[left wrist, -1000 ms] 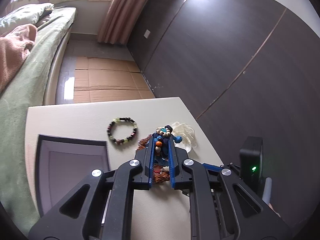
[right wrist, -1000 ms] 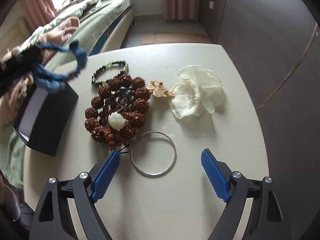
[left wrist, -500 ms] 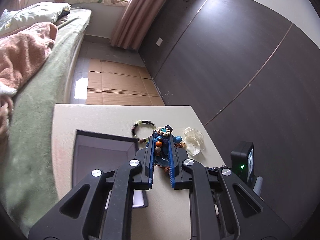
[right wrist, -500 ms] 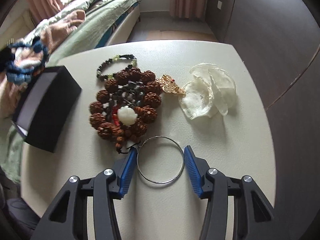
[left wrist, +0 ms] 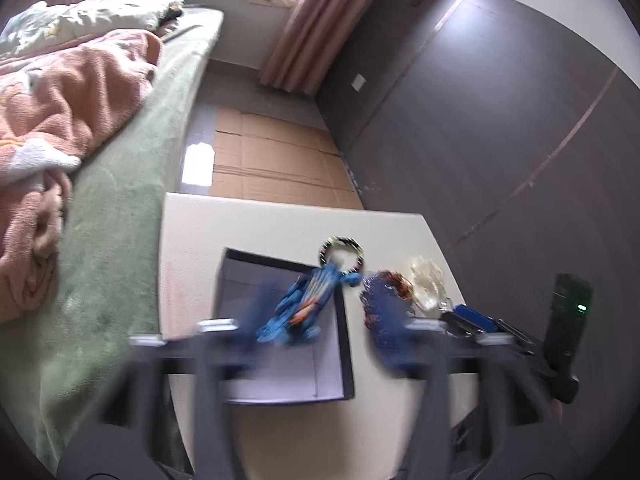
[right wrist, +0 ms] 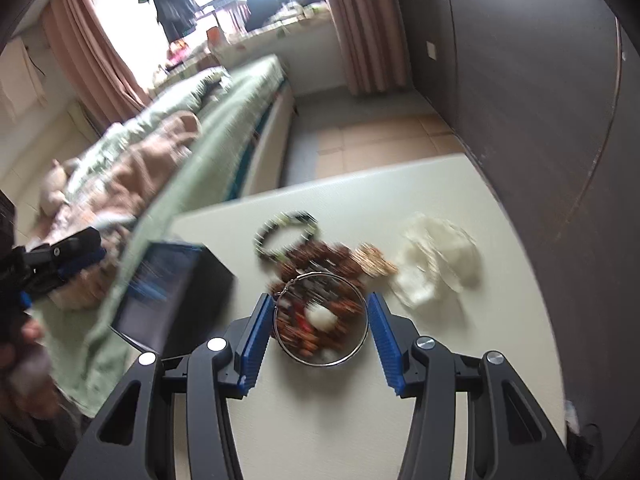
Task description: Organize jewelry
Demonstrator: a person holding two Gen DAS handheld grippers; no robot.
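Right hand-held gripper (right wrist: 320, 334), lifted off the table (right wrist: 460, 380), is now clamped on the metal bangle (right wrist: 320, 320) after closing. Left hand-held gripper (left wrist: 320, 336) jaws just sprang apart; blue beaded bracelet (left wrist: 304, 308) released, dropping over the black box (left wrist: 346, 352). Remaining bracelets sit on the table beyond.

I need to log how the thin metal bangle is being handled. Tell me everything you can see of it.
The metal bangle is a thin, plain silver-coloured wire hoop, round and unbroken as far as shows, with what may be a small clasp at its upper left. It sits between the blue pads of the right gripper, whose jaws press its left and right edges. It looks raised off the white table, with the brown seed-bead bracelet visible through and behind it.
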